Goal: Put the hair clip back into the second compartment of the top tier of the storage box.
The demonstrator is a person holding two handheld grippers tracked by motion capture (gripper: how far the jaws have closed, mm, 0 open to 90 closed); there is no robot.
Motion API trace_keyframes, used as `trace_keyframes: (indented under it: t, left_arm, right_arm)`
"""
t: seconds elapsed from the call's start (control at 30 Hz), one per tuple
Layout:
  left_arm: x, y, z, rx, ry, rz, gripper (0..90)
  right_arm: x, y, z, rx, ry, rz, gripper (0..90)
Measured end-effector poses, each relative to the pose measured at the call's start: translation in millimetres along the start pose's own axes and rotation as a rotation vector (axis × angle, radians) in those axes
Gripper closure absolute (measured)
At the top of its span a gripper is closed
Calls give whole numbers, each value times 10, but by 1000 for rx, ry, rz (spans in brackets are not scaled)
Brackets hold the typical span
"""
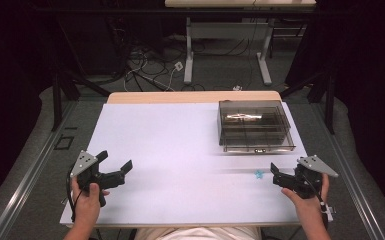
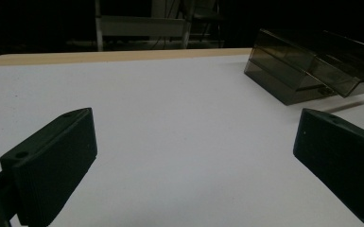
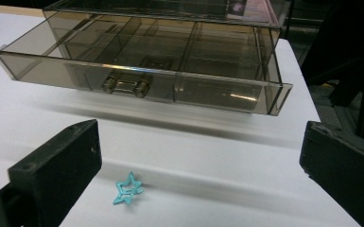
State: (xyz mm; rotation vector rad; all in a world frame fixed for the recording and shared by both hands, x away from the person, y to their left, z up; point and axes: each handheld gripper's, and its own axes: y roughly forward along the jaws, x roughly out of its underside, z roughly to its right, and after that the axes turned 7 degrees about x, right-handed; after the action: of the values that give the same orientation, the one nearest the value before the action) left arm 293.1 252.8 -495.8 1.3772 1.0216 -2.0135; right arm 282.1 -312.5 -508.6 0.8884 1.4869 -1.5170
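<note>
A smoky see-through drawer box [image 1: 252, 125] stands at the table's back right, its drawer [image 3: 137, 80] pulled partly out with several empty compartments and a small handle. A tiny teal star-shaped piece [image 1: 259, 173] lies on the white table in front of it. My right gripper [image 1: 286, 170] hovers just right of the star, jaws open with nothing held; in the right gripper view the star [image 3: 126, 189] lies near the left jaw, untouched. At the front left, my left gripper [image 1: 115, 161] is open and empty, angled toward the box [image 2: 307, 71].
The white table top [image 1: 180, 150] has a wooden strip along its far edge. Beyond it are grey floor, loose cables and another table's legs [image 1: 190, 55]. Dark curtains flank both sides.
</note>
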Motion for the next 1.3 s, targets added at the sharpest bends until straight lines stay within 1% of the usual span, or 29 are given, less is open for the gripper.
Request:
trace_keyframes:
  t: [0.03, 0.1, 0.13, 0.17, 0.23, 0.37, 0.43, 0.53, 0.57, 0.6, 0.63, 0.7, 0.73, 0.77, 0.8, 0.83, 0.87, 0.93, 0.97, 1.0, 1.03, 1.07, 1.17, 1.2, 1.23, 1.27, 1.3]
  left_arm:
    - [-1, 4, 4, -2, 2, 0, 2]
    - [0, 12, 12, -6, 2, 1, 2]
    - [0, 14, 14, -9, 3, -2, 2]
    - [0, 19, 14, -11, 4, -3, 2]
    - [1, 22, 13, -16, 8, -9, 2]
    - [1, 28, 18, -15, 6, -8, 2]
    - [1, 27, 20, -14, 11, -7, 2]
    - [2, 32, 33, -12, 15, -3, 2]
    - [3, 37, 37, -14, 18, -3, 2]
    - [3, 41, 38, -19, 26, -9, 2]
    - [3, 47, 41, -24, 30, -14, 2]
    - [2, 60, 48, -32, 36, -21, 2]
    - [1, 67, 52, -37, 40, -23, 2]
    - [1, 74, 60, -39, 37, -21, 2]
    - [0, 77, 60, -44, 44, -24, 2]
    - [3, 85, 69, -41, 36, -22, 2]
    - [6, 90, 70, -42, 37, -25, 2]
    - [7, 95, 71, -43, 38, -31, 2]
    - [8, 98, 72, -43, 39, -32, 2]
    - [7, 98, 71, -45, 43, -34, 2]
    - [8, 100, 73, -43, 42, -34, 2]
    - [8, 101, 75, -42, 42, -36, 2]
    - [12, 105, 82, -38, 38, -41, 2]
    - [12, 108, 82, -35, 40, -42, 2]
    - [13, 109, 83, -34, 41, -45, 2]
    - [15, 111, 85, -33, 41, -47, 2]
    - [17, 114, 86, -30, 42, -49, 2]
  right_arm:
    - [0, -10, -8, -9, -14, -8, 0]
    - [5, -5, -20, -7, -11, -2, 0]
    - [8, -5, -32, -18, -17, -8, 0]
    - [8, -5, -32, -18, -17, -8, 0]
    - [17, 2, -50, -17, -32, -11, 1]
    - [21, -2, -69, -17, -28, -20, 7]
    - [28, 5, -70, -27, -41, -10, 43]
    - [32, 7, -77, -31, -37, -14, 66]
    - [37, 14, -74, -43, -45, -11, 88]
    - [37, 14, -74, -43, -45, -11, 88]
    - [44, 24, -89, -39, -53, -13, 107]
    - [47, 28, -96, -43, -58, -20, 107]
    - [52, 47, -108, -49, -68, -32, 107]
    - [53, 45, -108, -43, -79, -48, 107]
    - [53, 45, -108, -43, -79, -48, 107]
    - [59, 64, -115, -48, -73, -41, 107]
    - [61, 78, -109, -58, -72, -54, 111]
    - [63, 83, -107, -61, -71, -58, 118]
    - [72, 98, -109, -67, -63, -66, 138]
    - [72, 96, -110, -69, -58, -83, 144]
    - [72, 96, -110, -69, -58, -83, 144]
    - [78, 123, -108, -88, -46, -86, 144]
    - [85, 143, -119, -91, -38, -95, 146]
    - [88, 153, -117, -96, -45, -94, 150]
    - [89, 157, -125, -105, -40, -99, 152]
    - [89, 174, -127, -105, -52, -102, 161]
    - [89, 174, -127, -105, -52, -102, 161]
